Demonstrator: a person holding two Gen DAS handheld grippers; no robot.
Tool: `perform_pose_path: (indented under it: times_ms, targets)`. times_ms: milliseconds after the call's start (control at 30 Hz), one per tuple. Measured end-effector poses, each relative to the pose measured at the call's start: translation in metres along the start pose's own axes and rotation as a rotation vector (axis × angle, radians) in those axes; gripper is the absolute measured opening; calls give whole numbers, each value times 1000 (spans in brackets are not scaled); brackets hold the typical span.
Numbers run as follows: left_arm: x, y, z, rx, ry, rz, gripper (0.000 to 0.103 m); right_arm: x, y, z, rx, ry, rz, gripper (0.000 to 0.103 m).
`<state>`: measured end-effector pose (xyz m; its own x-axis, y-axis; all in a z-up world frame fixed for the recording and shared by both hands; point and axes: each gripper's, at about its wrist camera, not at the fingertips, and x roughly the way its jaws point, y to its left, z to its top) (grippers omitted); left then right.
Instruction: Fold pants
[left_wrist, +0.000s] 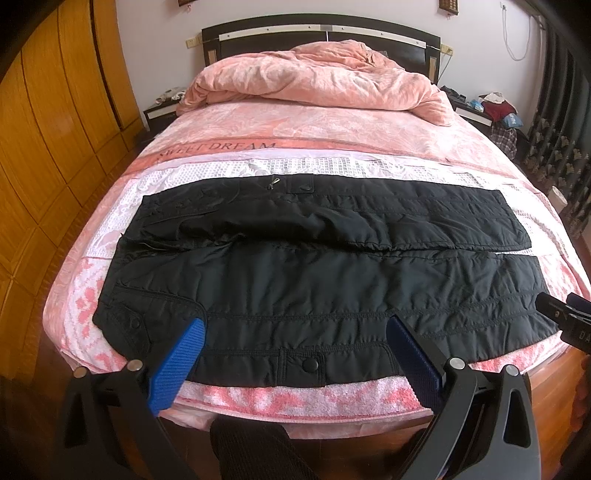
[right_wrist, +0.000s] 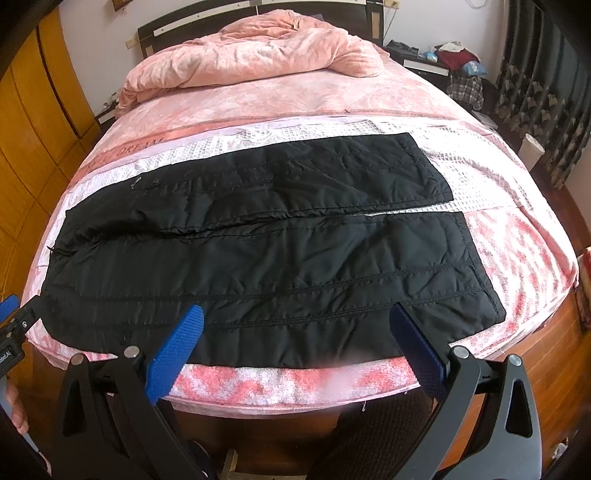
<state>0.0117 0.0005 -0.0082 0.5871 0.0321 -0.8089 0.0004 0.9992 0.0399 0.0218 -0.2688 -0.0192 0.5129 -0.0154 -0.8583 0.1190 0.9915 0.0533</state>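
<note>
Black quilted pants (left_wrist: 314, 273) lie flat across the foot of the bed, waist to the left, both legs stretched to the right, side by side. They also show in the right wrist view (right_wrist: 258, 251). My left gripper (left_wrist: 295, 328) is open, its blue fingers (left_wrist: 184, 354) spread over the near waist and pocket area, holding nothing. My right gripper (right_wrist: 297, 317) is open over the near leg, close to its cuff end, holding nothing. The right gripper's tip shows at the right edge of the left wrist view (left_wrist: 565, 314).
The bed (left_wrist: 295, 402) has a pink and white cover. A crumpled pink duvet (left_wrist: 314, 77) lies at the headboard end. A wooden wardrobe (left_wrist: 55, 129) stands on the left. A cluttered nightstand (left_wrist: 491, 110) and dark curtains (left_wrist: 561, 147) are on the right. A white bin (right_wrist: 532, 147) stands beside the bed.
</note>
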Motion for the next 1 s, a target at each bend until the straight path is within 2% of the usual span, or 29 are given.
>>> perform_pose_path:
  times_ms: [333,567,733,867,1000]
  targets:
    - [2,2,0,-1,2,3,99,4,-4,1,14,2,6,100]
    - [21,-1,11,1,27,8,99,15,-19,14,24,6,12,100]
    - [45,-14,33,4,50,10,99,34,-50,49,15,0,24,100]
    - [74,-29,61,7,63,-16,99,65,-96,94,13,10,-13,100]
    - [111,-57,91,25,82,-28,99,119,-156,143,48,79,-36,101]
